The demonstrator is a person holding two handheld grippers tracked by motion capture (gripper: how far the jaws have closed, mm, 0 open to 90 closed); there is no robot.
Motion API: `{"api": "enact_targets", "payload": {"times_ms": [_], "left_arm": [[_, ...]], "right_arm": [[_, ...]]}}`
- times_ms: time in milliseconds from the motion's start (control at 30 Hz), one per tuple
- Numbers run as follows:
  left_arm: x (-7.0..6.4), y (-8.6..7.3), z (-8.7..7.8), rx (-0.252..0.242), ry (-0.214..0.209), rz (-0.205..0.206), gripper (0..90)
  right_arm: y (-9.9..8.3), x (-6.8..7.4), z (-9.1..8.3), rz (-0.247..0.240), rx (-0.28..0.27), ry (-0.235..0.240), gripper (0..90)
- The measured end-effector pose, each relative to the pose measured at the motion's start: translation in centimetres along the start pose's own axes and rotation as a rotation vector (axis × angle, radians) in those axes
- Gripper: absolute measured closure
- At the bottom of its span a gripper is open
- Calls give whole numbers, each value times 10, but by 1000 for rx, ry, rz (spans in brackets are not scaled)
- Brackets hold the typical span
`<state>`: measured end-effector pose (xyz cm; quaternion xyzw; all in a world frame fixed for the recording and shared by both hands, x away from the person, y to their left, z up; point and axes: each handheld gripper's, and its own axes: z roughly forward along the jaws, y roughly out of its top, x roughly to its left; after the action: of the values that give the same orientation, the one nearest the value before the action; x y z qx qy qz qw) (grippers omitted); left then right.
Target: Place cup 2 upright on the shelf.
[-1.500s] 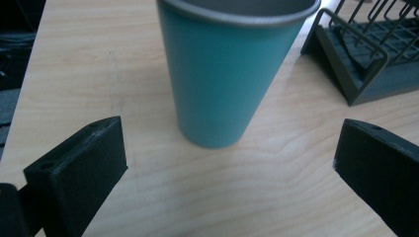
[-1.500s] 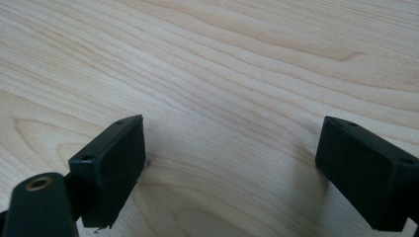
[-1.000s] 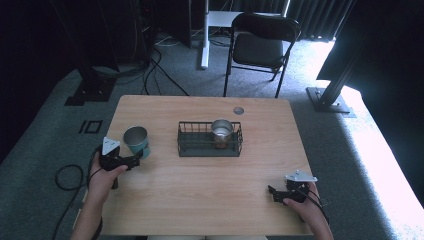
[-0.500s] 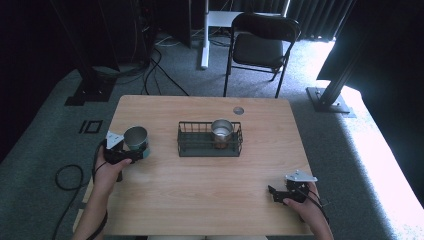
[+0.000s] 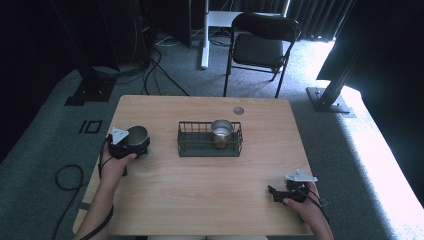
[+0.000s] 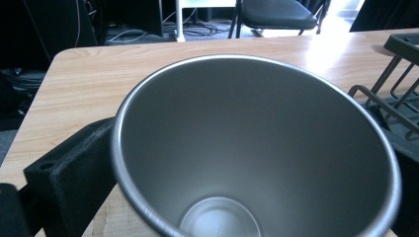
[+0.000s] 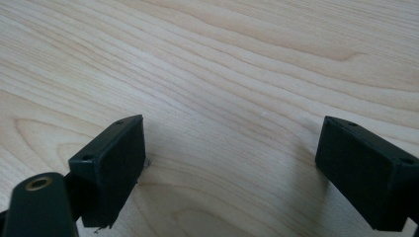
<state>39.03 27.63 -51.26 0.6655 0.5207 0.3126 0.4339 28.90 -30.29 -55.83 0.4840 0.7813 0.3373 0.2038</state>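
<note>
table (image 5: 200,195) wood, mostly bare | wire basket (image 5: 186,148) mid-table, second cup (image 5: 222,131) inside | steel cup (image 5: 137,135) near left edge, clamped in left gripper (image 5: 131,146) | right gripper (image 5: 273,192) jaws wide apart, low over front-right corner

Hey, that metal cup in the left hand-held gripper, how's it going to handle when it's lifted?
The metal cup looks rigid, so unlikely to deform. Its smooth wall may slip in the left hand-held gripper. Empty inside, so probably light.
</note>
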Motion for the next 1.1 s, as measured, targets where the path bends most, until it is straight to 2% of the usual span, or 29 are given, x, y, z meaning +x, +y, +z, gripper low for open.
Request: {"api": "enact_targets", "payload": {"times_ms": [167, 267, 400, 533, 700, 967, 1100], "left_arm": [[-2, -1, 3, -14, 8, -11, 25], [-4, 0, 3, -23, 20, -13, 100], [-2, 0, 3, -27, 28, -16, 106], [-1, 1, 0, -18, 15, -19, 107], [-1, 7, -6, -31, 5, -34, 108], [-7, 23, -14, -35, -37, 1, 110], [-11, 32, -18, -43, -61, 2, 110]], "right_arm": [[0, 0, 0, 0, 0, 0, 114], [0, 0, 0, 0, 0, 0, 114], [0, 0, 0, 0, 0, 0, 115], [0, 0, 0, 0, 0, 0, 114], [0, 0, 0, 0, 0, 0, 115], [0, 0, 0, 0, 0, -1, 115], [0, 0, 0, 0, 0, -1, 115]]}}
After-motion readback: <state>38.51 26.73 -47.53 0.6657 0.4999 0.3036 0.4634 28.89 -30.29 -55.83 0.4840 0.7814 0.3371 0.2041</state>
